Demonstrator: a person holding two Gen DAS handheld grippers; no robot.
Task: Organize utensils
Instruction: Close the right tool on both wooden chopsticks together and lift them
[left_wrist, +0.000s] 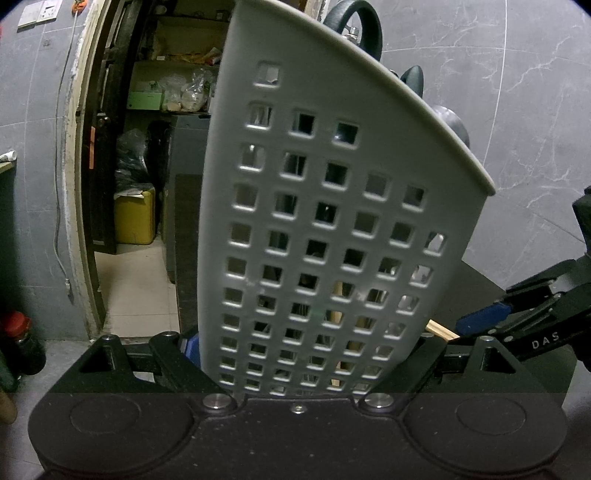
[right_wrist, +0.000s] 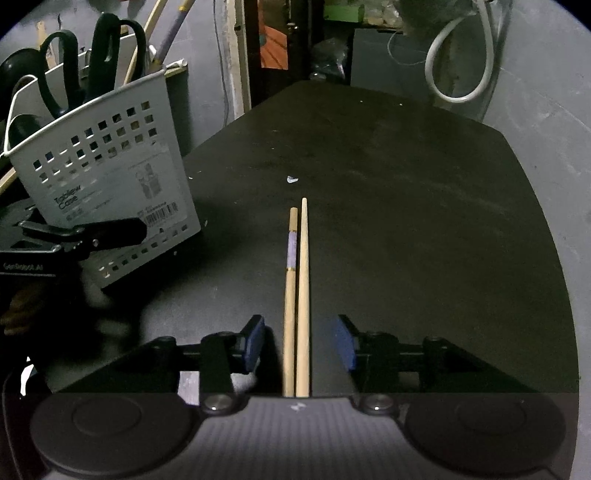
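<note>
A grey perforated utensil caddy (left_wrist: 332, 221) fills the left wrist view, tilted, with my left gripper (left_wrist: 308, 339) shut on its lower walls. Black scissor handles (right_wrist: 110, 48) and several sticks poke out of the caddy (right_wrist: 103, 177), which stands at the left of the right wrist view, with a left finger (right_wrist: 92, 232) against its side. Two wooden chopsticks (right_wrist: 303, 277), one with a purple band, lie side by side on the black table (right_wrist: 406, 184). My right gripper (right_wrist: 300, 332) is open astride their near ends, its blue pads (right_wrist: 255, 343) clear of the wood.
Behind the caddy an open doorway shows cluttered shelves and a yellow container (left_wrist: 135, 218). A red-capped bottle (left_wrist: 18, 343) stands low on the left. A grey hose loop (right_wrist: 461, 55) hangs beyond the table's far right corner. A small white scrap (right_wrist: 291, 180) lies past the chopstick tips.
</note>
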